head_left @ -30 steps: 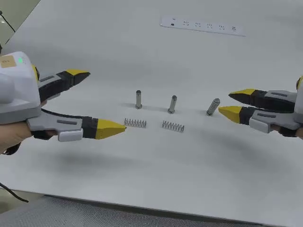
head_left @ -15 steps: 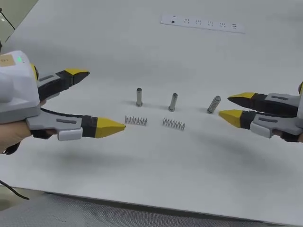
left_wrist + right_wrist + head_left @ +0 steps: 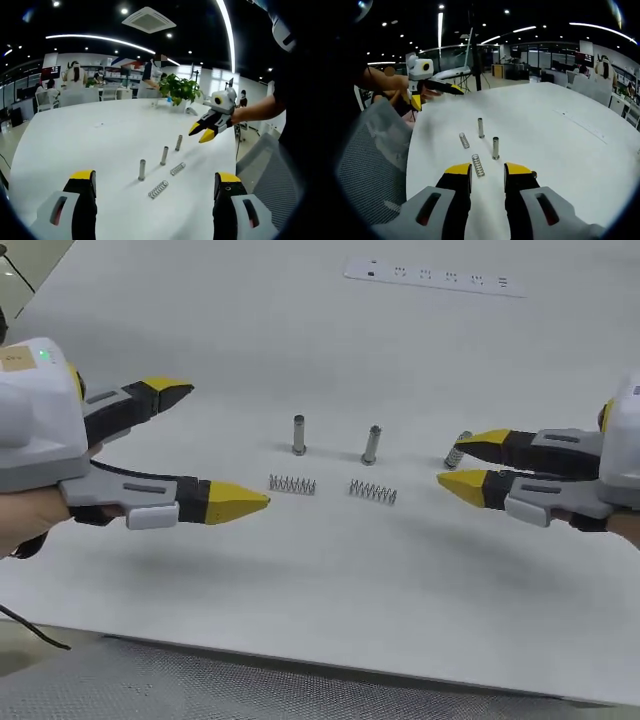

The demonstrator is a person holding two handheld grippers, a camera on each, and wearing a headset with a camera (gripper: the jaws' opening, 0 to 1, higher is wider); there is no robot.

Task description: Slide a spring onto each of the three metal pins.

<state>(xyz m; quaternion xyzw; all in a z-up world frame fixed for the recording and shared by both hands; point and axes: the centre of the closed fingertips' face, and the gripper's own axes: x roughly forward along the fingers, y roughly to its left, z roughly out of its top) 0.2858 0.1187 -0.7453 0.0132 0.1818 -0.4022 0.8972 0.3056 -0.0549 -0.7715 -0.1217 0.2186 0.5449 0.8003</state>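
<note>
**Head view: one spring fitted, two loose on the table**

At the far left, the left gripper (image 3: 208, 446) is held above the white table (image 3: 300, 620) with its yellow-tipped jaws spread wide and nothing between them. Its lower jaw tip points at the left spring (image 3: 292, 484), close to it but not touching.

That spring lies flat just in front of the left pin (image 3: 298, 434), which stands upright and bare. Next along, the middle pin (image 3: 372, 444) is also upright and bare, and the middle spring (image 3: 373, 492) lies flat in front of it.

Further right, the right pin (image 3: 455, 453) leans a little and already wears the fitted spring (image 3: 457, 447). It is partly hidden behind the upper jaw of the right gripper (image 3: 451, 461). This gripper's jaws stand slightly apart and hold nothing. In the right gripper view the pin's top peeks out just beside one jaw tip, outside the gap. Whether jaw and pin touch cannot be told.

A white power strip (image 3: 435, 277) lies at the far edge of the table, well apart from the pins.
</note>
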